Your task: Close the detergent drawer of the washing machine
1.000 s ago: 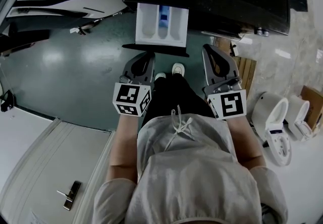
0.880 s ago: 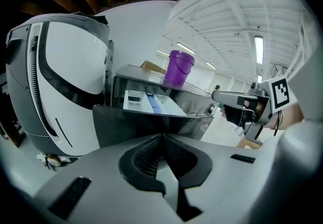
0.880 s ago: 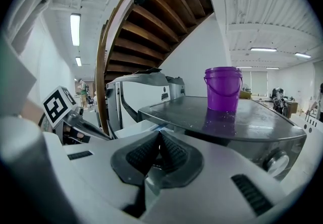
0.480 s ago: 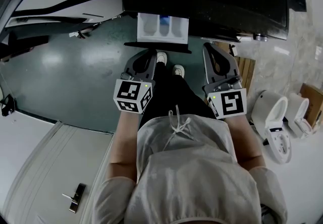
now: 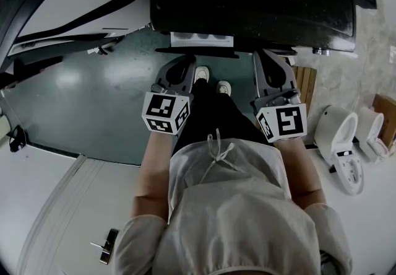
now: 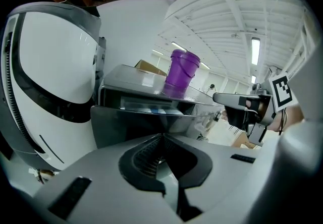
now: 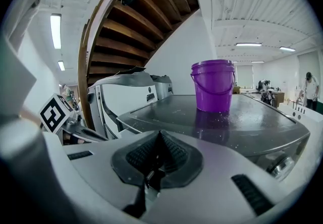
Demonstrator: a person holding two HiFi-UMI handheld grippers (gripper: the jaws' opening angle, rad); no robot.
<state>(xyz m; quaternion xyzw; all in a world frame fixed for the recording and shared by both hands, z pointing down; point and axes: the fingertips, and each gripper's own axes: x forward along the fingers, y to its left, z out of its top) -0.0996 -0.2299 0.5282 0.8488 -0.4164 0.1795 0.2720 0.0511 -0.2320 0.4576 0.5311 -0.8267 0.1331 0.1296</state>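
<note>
White drawer [image 5: 202, 38] at twelve o'clock shows only a thin strip; we judge one last push remains. Our left gripper [image 5: 184, 63] and right gripper [image 5: 265, 60] are pinched together, empty.

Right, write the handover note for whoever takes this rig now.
Left tool: shut, empty, tip at the front panel of the detergent drawer.
Right tool: shut, empty, off to the drawer's side by the front edge of the washing machine.
Done: the drawer is nearly in; only a thin strip of its compartments shows from above.
Left: push it flush, probably with the left tool, then draw both tools back.
</note>
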